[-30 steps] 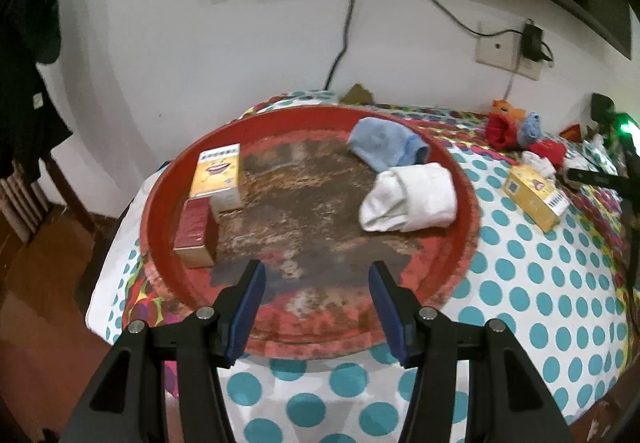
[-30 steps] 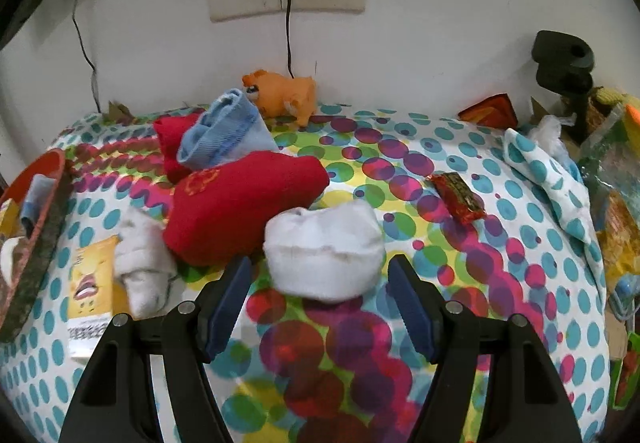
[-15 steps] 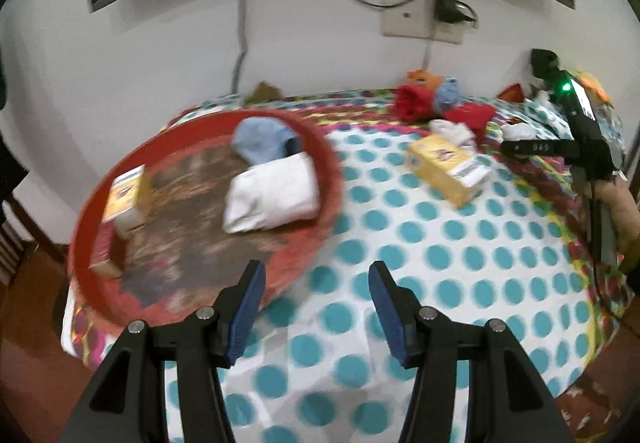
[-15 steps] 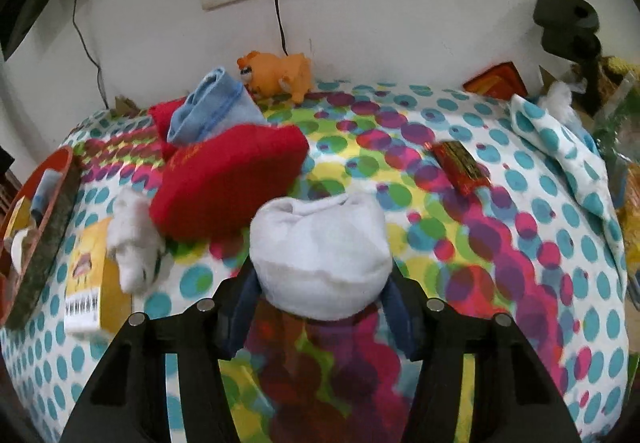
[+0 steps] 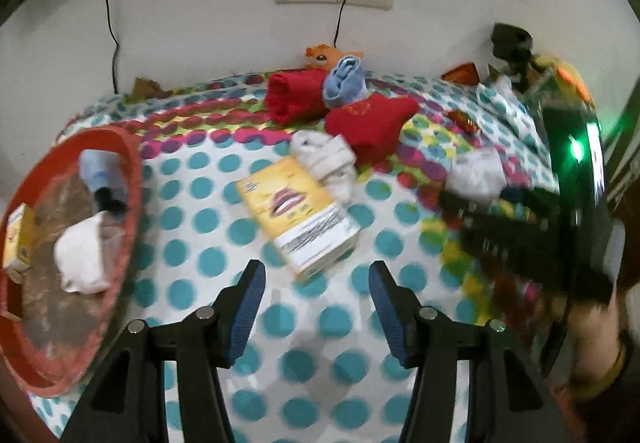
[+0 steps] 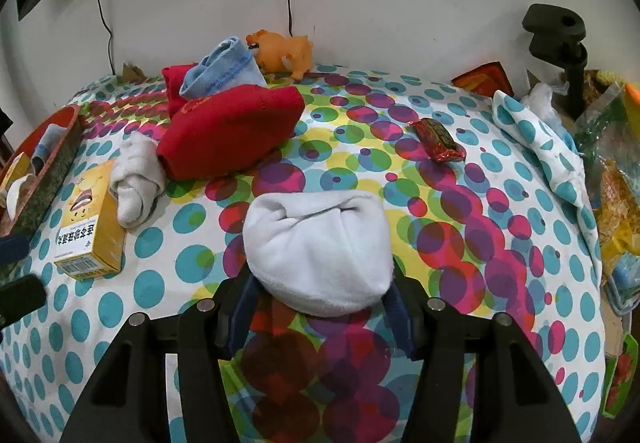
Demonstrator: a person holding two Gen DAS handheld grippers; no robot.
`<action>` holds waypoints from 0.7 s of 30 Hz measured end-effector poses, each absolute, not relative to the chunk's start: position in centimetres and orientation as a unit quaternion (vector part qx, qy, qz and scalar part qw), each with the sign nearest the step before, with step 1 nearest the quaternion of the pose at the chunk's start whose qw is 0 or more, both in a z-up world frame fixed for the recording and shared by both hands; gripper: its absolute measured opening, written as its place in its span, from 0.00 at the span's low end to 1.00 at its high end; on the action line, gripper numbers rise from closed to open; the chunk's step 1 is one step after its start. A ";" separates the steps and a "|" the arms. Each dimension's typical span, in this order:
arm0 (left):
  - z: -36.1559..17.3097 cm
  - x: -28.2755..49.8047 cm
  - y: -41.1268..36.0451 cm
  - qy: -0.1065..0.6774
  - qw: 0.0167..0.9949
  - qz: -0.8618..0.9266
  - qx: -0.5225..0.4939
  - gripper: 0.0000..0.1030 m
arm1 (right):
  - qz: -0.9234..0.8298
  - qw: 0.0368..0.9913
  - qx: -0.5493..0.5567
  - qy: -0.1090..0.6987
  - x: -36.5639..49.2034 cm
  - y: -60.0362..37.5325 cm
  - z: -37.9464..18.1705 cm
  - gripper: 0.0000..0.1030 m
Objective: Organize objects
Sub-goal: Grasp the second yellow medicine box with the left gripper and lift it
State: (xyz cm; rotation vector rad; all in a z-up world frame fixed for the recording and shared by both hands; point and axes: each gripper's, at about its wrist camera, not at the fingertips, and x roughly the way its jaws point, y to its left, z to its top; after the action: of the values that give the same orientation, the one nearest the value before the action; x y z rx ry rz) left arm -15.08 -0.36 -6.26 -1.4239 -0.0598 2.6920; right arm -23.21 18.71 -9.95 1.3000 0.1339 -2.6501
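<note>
The yellow cardboard box lying on the dotted tablecloth carries a row of dark Chinese characters along its white side panel, too small to read with certainty, and a barcode on its end flap. The red folded sock bears small gold embroidery, illegible.

Left gripper over polka-dot tablecloth, blue pads apart, nothing between them. Yellow box just beyond the fingertips, lying flat, barcode end nearest. White sock bundle touching its far corner. Red rolled cloth, blue rolled sock, red sock clustered behind. Red round tray at left edge, holding white sock, small yellow box. Right gripper blurred at right.
</note>
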 end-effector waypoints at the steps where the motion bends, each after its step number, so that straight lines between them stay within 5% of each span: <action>1: -6.3 -15.6 0.0 -0.025 0.044 0.881 -0.470 0.54 | -0.893 0.093 0.438 0.046 -23.2 18.7 -10.0 0.53; 21: -8.2 -20.5 1.2 -0.008 -0.076 0.868 -0.490 0.54 | -0.892 0.112 0.438 0.030 -23.1 18.8 -9.9 0.58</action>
State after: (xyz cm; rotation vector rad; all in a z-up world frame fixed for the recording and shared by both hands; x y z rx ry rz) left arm -20.50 1.21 -8.17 -1.6180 -0.0254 2.8678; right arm -23.08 18.79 -9.87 1.2844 0.0882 -2.6170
